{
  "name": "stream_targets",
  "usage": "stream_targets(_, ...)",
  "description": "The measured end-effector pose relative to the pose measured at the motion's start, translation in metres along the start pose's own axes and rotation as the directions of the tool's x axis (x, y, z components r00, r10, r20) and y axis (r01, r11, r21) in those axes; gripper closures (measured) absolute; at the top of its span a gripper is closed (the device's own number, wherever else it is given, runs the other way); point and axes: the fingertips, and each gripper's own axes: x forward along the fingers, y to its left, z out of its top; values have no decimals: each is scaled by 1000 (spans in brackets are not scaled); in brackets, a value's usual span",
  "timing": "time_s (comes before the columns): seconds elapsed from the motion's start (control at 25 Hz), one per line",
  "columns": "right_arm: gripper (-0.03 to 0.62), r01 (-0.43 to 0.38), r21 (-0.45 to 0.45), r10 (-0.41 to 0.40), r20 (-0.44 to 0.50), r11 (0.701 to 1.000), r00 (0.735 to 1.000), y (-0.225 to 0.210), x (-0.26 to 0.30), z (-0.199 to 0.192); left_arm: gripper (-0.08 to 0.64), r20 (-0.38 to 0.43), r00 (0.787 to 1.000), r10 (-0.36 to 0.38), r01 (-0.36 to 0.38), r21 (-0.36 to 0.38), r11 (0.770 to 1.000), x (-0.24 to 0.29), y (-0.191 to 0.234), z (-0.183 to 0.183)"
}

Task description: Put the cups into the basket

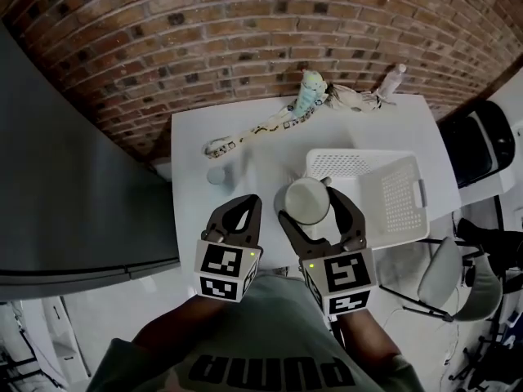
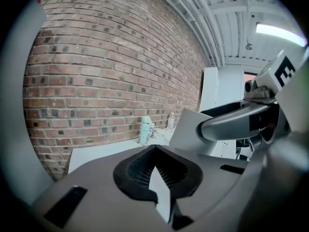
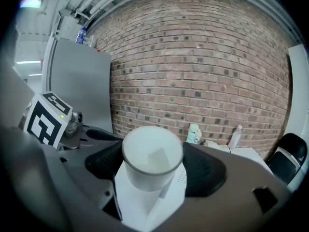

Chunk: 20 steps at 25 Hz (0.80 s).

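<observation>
My right gripper (image 1: 310, 206) is shut on a white cup (image 1: 307, 199), held upright with its mouth up, just above the near left corner of the white perforated basket (image 1: 391, 193). In the right gripper view the cup (image 3: 152, 159) fills the space between the dark pads. A second small pale cup (image 1: 216, 175) stands on the white table (image 1: 196, 141), ahead of my left gripper (image 1: 243, 206). That gripper is shut with nothing in it; in its own view the left gripper's (image 2: 155, 151) tips meet over the table.
At the table's far edge by the brick wall lie a patterned strap (image 1: 263, 128), a teal container (image 1: 310, 93) and a clear bottle (image 1: 393, 80). A grey cabinet (image 1: 73, 186) stands to the left, and a black chair (image 1: 482, 145) to the right.
</observation>
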Motion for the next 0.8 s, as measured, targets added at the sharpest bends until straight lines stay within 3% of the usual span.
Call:
stream_targets(0.4, 210, 103, 39, -102, -37, 994, 994, -101, -11, -27, 557, 7, 1000, -16, 16, 29, 999, 47, -46, 27)
stream_targets(0.8, 210, 61, -36, -63, -78, 998, 995, -162, -9, -65, 557, 1, 994, -106, 105, 71, 992, 90, -114, 59)
